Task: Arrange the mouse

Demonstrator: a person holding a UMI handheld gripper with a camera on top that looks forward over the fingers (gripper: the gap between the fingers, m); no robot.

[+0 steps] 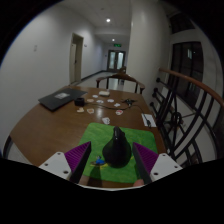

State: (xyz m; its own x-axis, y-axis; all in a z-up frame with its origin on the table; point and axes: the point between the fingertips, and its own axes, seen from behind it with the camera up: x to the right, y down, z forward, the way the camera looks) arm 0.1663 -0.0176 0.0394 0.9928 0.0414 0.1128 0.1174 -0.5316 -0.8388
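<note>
A black mouse (117,150) lies on a green mat (100,135) on a round wooden table (50,125). My gripper (113,165) is low over the mat's near end with its fingers to either side of the mouse. The left purple pad (78,156) stands off from the mouse with a strip of green showing between them. The right pad (144,158) is close against the mouse's side. A small blue mark (98,162) shows on the mat by the mouse's left side. The fingers are open and the mouse rests on the mat.
A dark flat laptop or folder (62,98) lies at the table's far left. Papers and small items (108,99) are scattered at the far middle. A white object (148,120) lies right of the mat. Chairs (120,78) and a railing (185,100) ring the table.
</note>
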